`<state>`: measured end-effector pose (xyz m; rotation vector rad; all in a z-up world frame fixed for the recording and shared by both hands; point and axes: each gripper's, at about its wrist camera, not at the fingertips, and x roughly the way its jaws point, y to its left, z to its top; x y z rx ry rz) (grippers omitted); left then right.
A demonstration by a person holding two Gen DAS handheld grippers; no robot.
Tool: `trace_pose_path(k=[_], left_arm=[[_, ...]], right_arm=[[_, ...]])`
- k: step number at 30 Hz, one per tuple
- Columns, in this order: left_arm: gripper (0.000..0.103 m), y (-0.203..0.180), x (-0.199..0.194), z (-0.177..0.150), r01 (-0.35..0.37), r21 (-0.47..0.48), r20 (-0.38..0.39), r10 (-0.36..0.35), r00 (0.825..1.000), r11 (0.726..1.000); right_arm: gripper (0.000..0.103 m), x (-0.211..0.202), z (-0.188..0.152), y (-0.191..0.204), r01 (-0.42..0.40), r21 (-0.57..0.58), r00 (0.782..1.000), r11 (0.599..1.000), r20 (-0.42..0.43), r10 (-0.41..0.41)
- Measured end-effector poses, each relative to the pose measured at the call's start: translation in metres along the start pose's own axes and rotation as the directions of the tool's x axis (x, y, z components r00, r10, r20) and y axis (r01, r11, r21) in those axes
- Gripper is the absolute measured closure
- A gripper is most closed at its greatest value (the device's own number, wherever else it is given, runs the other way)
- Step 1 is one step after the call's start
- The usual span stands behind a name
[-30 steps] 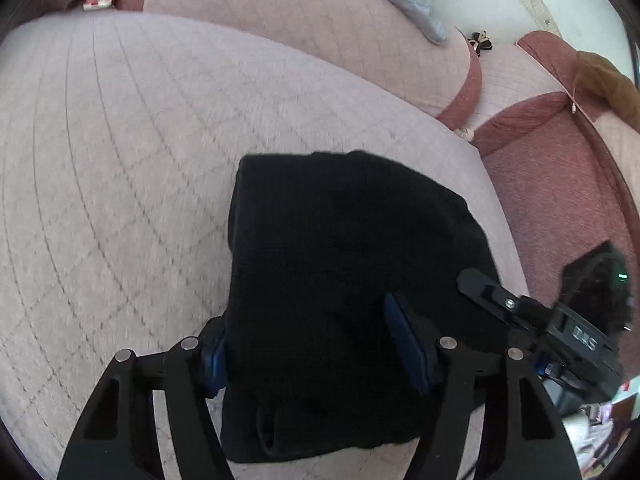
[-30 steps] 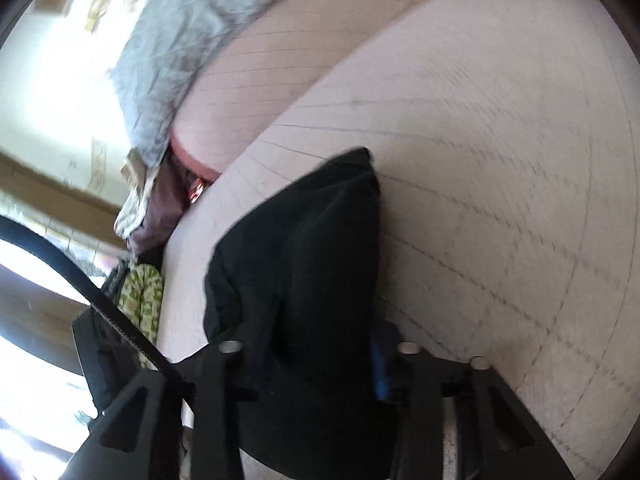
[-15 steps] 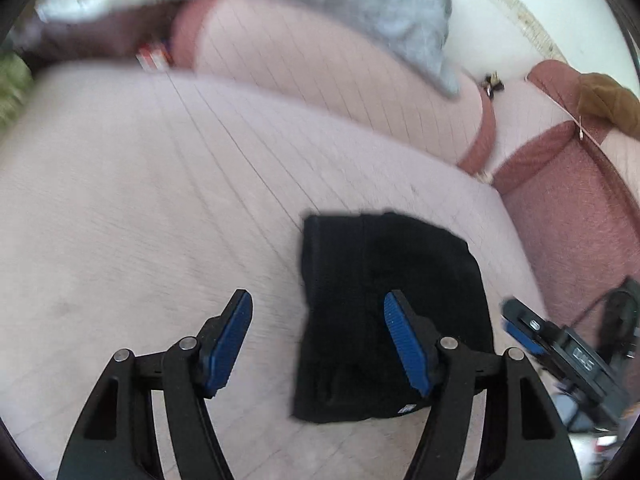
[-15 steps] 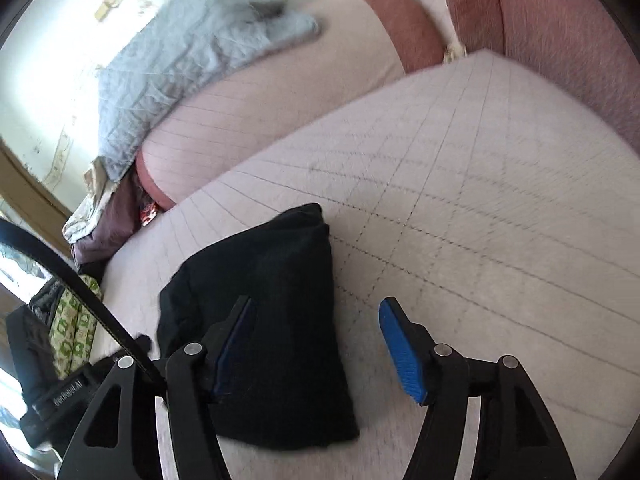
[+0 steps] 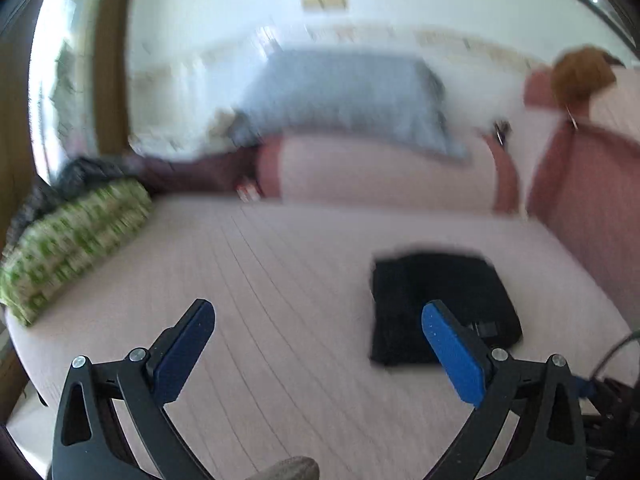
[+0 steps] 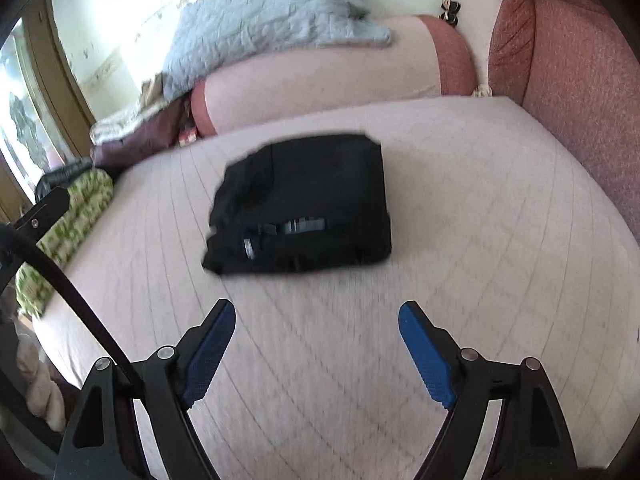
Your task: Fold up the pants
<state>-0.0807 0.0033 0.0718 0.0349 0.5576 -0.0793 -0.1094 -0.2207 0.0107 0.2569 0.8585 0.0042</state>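
Note:
The black pants [image 6: 304,204] lie folded into a compact rectangle on the pale pink quilted cushion [image 6: 480,240]. A small grey label shows on their near edge. In the left wrist view the pants [image 5: 436,300] sit ahead and to the right, partly behind the right finger. My left gripper [image 5: 316,332] is open and empty above the cushion, left of the pants. My right gripper [image 6: 316,336] is open and empty, pulled back in front of the pants and apart from them.
A grey-blue quilt [image 6: 264,20] lies over the pink bolster [image 6: 320,88] at the back. A green patterned pillow [image 5: 72,248] sits at the left. A red-brown armrest [image 6: 580,92] borders the right side. Loose clothes [image 6: 132,132] pile at the back left.
Both grippers let go of the pants, opened and drew back and up. The folded pants now lie free on the cushion, farther from both cameras.

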Motion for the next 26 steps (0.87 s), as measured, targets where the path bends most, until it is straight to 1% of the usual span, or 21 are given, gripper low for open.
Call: trace_pose_path(k=[1,2,6,9,13,19,26], left_arm=[[0.000,0.000,0.009,-0.004,0.014,-0.006,-0.053,-0.014,0.998,1.000],[0.000,0.000,0.013,-0.008,0.022,-0.013,-0.080,-0.023,0.996,1.000],[0.000,-0.002,0.030,-0.013,0.045,-0.012,-0.148,-0.047,0.988,0.999],[0.000,-0.007,0.036,-0.018,0.046,0.001,-0.168,-0.045,0.985,0.999],[0.000,-0.015,0.041,-0.026,0.066,0.015,-0.198,-0.062,0.978,0.998],[0.000,-0.024,0.048,-0.033,0.083,0.021,-0.238,-0.075,0.968,0.996],[0.000,-0.026,0.050,-0.037,0.087,0.013,-0.253,-0.081,0.964,0.996]], right_arm=[[0.015,0.002,-0.006,-0.001,0.008,-0.002,1.000,1.000,-0.011,-0.008],[0.015,0.005,-0.008,-0.001,0.011,-0.003,1.000,1.000,-0.016,-0.012],[0.015,0.012,-0.010,0.002,0.044,-0.037,0.999,0.998,-0.009,-0.044],[0.015,0.019,-0.012,0.004,0.055,-0.053,0.998,0.997,-0.015,-0.055],[0.015,0.026,-0.013,0.005,0.057,-0.055,0.998,0.997,-0.031,-0.058],[0.013,0.029,-0.012,0.008,0.066,-0.076,0.998,0.995,-0.018,-0.067],[0.011,0.036,-0.013,0.005,0.083,-0.062,0.996,0.995,-0.029,-0.085]])
